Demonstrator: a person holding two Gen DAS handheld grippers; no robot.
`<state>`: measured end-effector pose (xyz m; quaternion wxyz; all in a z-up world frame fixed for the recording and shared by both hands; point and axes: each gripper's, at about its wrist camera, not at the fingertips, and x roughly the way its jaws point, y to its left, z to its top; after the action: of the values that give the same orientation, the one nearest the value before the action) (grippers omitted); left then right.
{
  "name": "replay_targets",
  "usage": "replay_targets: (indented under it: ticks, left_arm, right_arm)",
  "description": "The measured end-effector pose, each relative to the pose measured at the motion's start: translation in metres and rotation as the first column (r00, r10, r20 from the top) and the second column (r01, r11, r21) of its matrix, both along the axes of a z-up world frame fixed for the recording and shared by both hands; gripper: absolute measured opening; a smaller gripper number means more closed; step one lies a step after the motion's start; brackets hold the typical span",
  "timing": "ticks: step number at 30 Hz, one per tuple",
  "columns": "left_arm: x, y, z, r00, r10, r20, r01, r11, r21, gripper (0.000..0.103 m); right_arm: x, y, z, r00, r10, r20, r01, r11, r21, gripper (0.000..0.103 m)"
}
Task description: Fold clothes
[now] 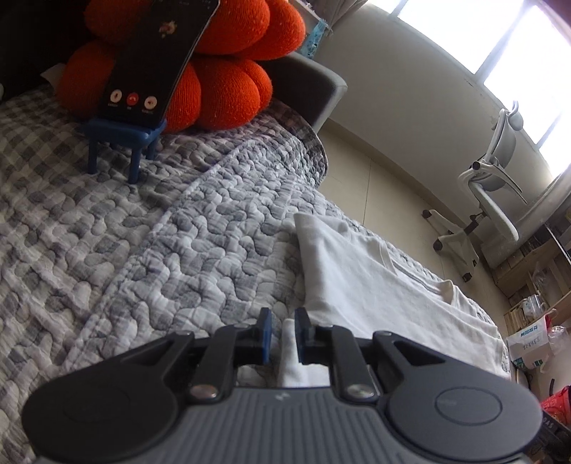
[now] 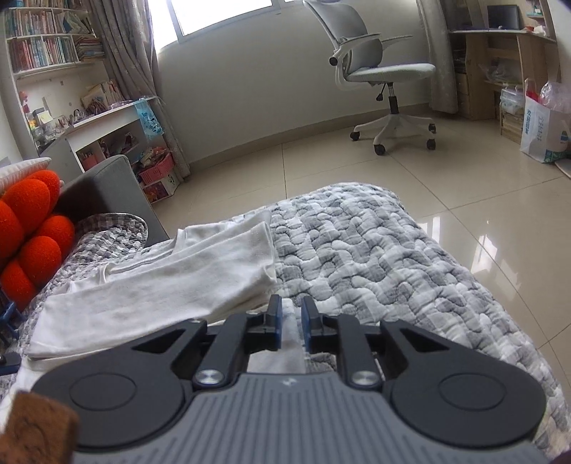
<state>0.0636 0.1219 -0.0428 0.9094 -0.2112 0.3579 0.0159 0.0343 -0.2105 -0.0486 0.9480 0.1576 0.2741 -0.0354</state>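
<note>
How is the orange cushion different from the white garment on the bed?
The orange cushion is bright, puffy and lobed; the white garment is pale, flat and folded in layers. The cushion stands behind a phone on a blue stand; the garment lies by both grippers. Both rest on the grey quilt.

This is a home, a bedroom or study. A quilt [image 2: 374,257] covers a bed or sofa with an orange cushion [image 1: 228,89]. Across the tiled floor [image 2: 357,167] stand a swivel chair [image 2: 378,67], a bookshelf [image 2: 46,50] crammed with books, a wooden desk [image 2: 499,53], curtains [image 2: 125,46] and a bright window [image 2: 221,14].
</note>
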Motion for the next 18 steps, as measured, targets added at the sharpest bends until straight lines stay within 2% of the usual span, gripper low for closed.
replay_targets:
  ticks: [1,3,7,13,18]
  left_arm:
    - [-0.002,-0.003,0.003,1.000,-0.009,0.013,0.009,1.000,0.028,0.013]
    - [-0.002,-0.011,0.006,0.998,-0.056,0.021,0.056,0.998,0.030,0.012]
    - [0.000,-0.042,0.005,0.987,-0.157,0.011,0.157,0.987,0.034,0.012]
    - [0.010,-0.101,-0.007,0.949,-0.313,-0.030,0.314,0.949,0.017,0.013]
    - [0.019,-0.123,-0.023,0.941,-0.332,-0.073,0.334,0.942,0.017,0.010]
  right_arm:
    - [-0.002,0.002,0.004,1.000,0.004,0.016,-0.004,1.000,-0.006,0.018]
    - [-0.005,0.007,0.009,0.999,0.032,0.038,-0.032,0.999,0.008,0.018]
    - [0.001,0.032,0.011,0.993,0.113,0.025,-0.114,0.992,0.050,0.018]
    - [0.018,0.083,0.006,0.973,0.229,-0.030,-0.227,0.972,0.068,0.018]
    - [0.030,0.107,-0.006,0.958,0.272,-0.095,-0.265,0.961,0.078,0.018]
